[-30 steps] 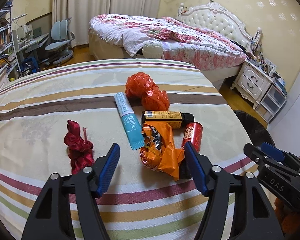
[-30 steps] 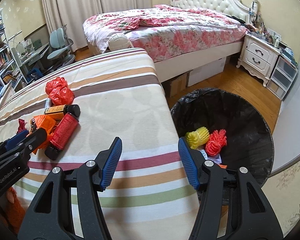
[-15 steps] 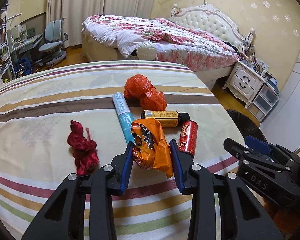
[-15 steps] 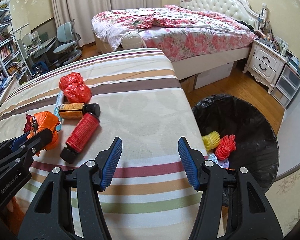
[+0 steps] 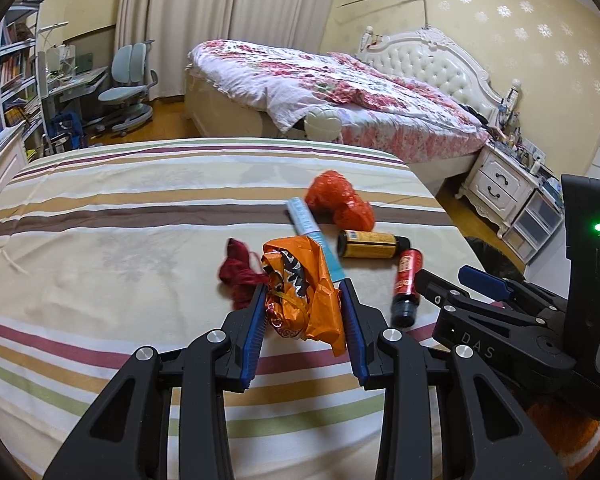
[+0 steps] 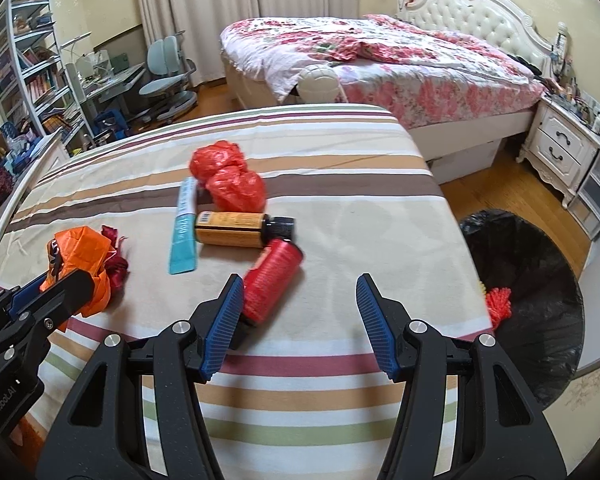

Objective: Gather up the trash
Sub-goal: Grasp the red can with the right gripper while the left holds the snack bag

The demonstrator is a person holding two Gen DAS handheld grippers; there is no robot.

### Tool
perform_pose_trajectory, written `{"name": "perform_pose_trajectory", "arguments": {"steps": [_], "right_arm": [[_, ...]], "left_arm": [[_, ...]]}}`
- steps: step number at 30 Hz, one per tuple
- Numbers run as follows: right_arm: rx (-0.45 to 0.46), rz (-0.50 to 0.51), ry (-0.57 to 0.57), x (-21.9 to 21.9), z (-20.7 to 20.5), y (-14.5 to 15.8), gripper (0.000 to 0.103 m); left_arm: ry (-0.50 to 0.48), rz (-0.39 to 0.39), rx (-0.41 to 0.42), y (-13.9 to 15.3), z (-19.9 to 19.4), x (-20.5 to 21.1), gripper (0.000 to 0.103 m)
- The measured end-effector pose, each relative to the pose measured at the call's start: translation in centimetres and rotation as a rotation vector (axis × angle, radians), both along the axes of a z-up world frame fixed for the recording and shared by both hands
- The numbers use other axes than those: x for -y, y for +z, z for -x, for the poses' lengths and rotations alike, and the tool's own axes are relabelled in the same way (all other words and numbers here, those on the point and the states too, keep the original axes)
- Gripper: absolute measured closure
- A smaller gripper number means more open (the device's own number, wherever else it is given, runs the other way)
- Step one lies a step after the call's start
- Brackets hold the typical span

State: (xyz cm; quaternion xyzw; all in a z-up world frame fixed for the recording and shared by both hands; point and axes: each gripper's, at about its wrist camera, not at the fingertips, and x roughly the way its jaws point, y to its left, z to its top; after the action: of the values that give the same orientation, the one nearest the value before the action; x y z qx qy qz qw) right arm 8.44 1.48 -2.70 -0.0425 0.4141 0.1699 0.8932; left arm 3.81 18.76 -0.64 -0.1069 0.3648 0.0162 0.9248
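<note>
My left gripper (image 5: 304, 300) is shut on a crumpled orange wrapper (image 5: 300, 292), held just above the striped tablecloth; the wrapper also shows in the right wrist view (image 6: 82, 260). My right gripper (image 6: 300, 296) is open and empty, its left finger beside a red bottle (image 6: 272, 276) lying on the cloth. Near it lie an amber bottle (image 6: 232, 229), a blue tube (image 6: 184, 228), a red plastic bag (image 6: 228, 180) and a dark red scrap (image 5: 238, 276). A black-lined trash bin (image 6: 532, 280) stands on the floor at the right.
The striped table (image 6: 340, 208) ends close to the bin. The bin holds red and yellow trash (image 6: 498, 304). A bed (image 6: 380, 60) lies behind, a white nightstand (image 6: 560, 148) at the right, a desk and chair (image 6: 164, 68) at the back left.
My left gripper closed on the orange wrapper and lifted it slightly. My right gripper swung left from the bin side toward the red bottle, staying open.
</note>
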Motion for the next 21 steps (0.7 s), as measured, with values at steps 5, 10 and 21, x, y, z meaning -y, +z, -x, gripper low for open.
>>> {"name": "perform_pose_trajectory", "arguments": {"steps": [5, 10, 21], "right_arm": [[-0.025, 0.007, 0.014, -1.4, -0.3, -0.8, 0.046], [-0.039, 0.026, 0.005, -1.6, -0.4, -1.6, 0.046], [-0.029, 0.044, -0.009, -1.0, -0.6, -1.7, 0.062]], "left_arm": [[0.043, 0.005, -0.007, -0.3, 0.7, -1.8, 0.067], [0.072, 0.003, -0.014, -0.8, 1.3, -3.1, 0.067], [0.105, 0.0, -0.054, -2.4, 1.7, -4.2, 0.067]]}}
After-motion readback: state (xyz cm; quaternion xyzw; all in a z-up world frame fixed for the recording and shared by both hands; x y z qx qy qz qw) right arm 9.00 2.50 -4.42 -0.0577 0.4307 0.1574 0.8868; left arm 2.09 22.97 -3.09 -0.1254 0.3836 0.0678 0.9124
